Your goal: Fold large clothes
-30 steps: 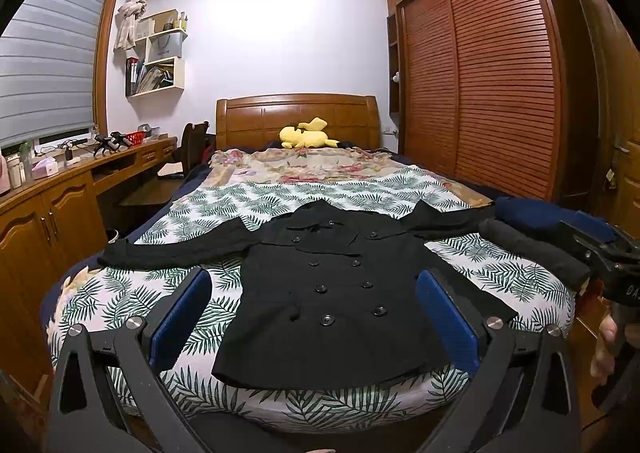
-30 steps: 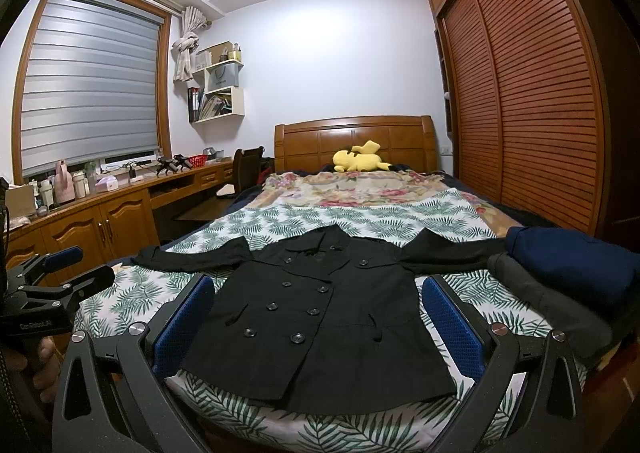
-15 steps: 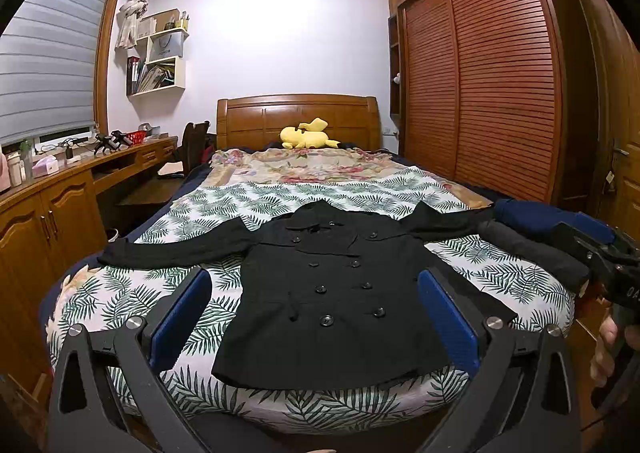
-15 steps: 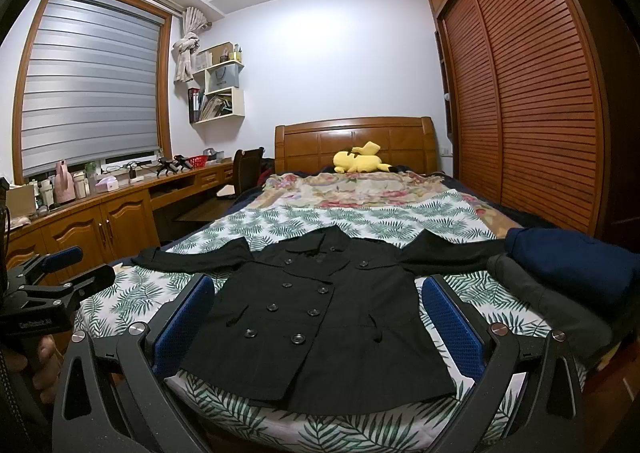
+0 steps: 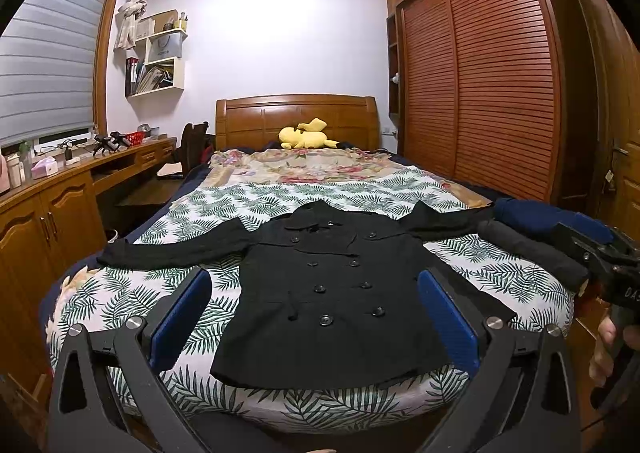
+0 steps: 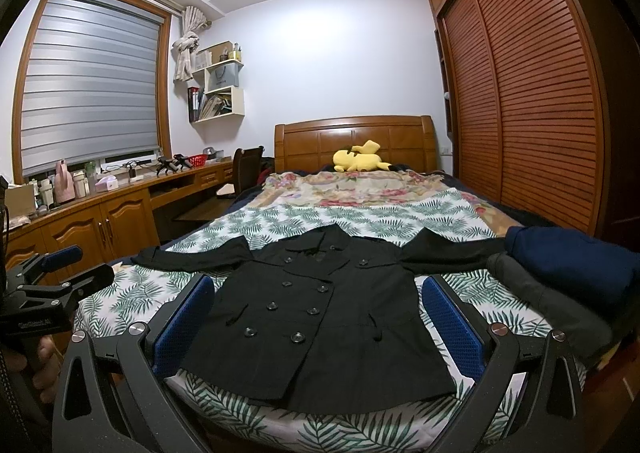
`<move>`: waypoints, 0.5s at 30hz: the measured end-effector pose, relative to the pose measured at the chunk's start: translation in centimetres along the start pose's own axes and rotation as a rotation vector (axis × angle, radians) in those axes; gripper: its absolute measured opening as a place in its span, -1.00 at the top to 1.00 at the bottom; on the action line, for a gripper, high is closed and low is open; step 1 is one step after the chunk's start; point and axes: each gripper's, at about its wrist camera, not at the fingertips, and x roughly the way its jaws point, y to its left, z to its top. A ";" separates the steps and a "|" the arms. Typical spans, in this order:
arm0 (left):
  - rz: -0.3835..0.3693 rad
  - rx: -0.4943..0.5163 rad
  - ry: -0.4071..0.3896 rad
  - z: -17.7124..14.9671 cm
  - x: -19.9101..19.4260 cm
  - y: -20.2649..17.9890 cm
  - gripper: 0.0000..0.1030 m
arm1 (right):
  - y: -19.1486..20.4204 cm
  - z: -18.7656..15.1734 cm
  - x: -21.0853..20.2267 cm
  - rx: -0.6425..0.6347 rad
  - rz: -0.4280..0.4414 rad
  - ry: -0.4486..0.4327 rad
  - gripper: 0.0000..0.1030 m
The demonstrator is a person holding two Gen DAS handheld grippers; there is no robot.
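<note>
Almost nothing has shifted over the last second: my left gripper [image 5: 314, 317] and right gripper [image 6: 316, 323] hover wide open and empty, the black coat [image 5: 336, 293] flat just ahead (folding not begun).

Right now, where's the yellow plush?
In both views the plush lies at the head of the bed, against the wooden headboard, beyond the black coat.

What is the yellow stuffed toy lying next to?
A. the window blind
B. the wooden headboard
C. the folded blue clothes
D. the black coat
B. The yellow stuffed toy lies at the far end of the bed, right in front of the wooden headboard, far from the black coat.
</note>
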 end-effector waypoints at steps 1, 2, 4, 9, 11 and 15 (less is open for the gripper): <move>-0.001 0.000 0.000 0.0 0.0 0.0 -1.00 | 0.0 0.0 0.0 0.000 0.000 0.000 -1.00; -0.001 0.000 0.000 0.0 0.1 -0.1 -1.00 | 0.0 0.0 0.0 0.000 0.000 0.000 -1.00; 0.001 0.001 -0.001 0.0 0.0 -0.1 -1.00 | 0.0 0.0 0.0 0.000 0.000 0.001 -1.00; 0.001 0.000 -0.001 0.0 0.0 -0.1 -1.00 | 0.0 0.0 0.0 0.000 0.000 0.001 -1.00; 0.000 0.000 -0.002 0.0 0.0 -0.2 -1.00 | 0.0 0.0 0.0 0.001 0.001 0.001 -1.00; 0.001 0.000 -0.002 -0.1 0.3 -0.4 -1.00 | 0.0 0.0 -0.1 0.000 0.002 0.002 -1.00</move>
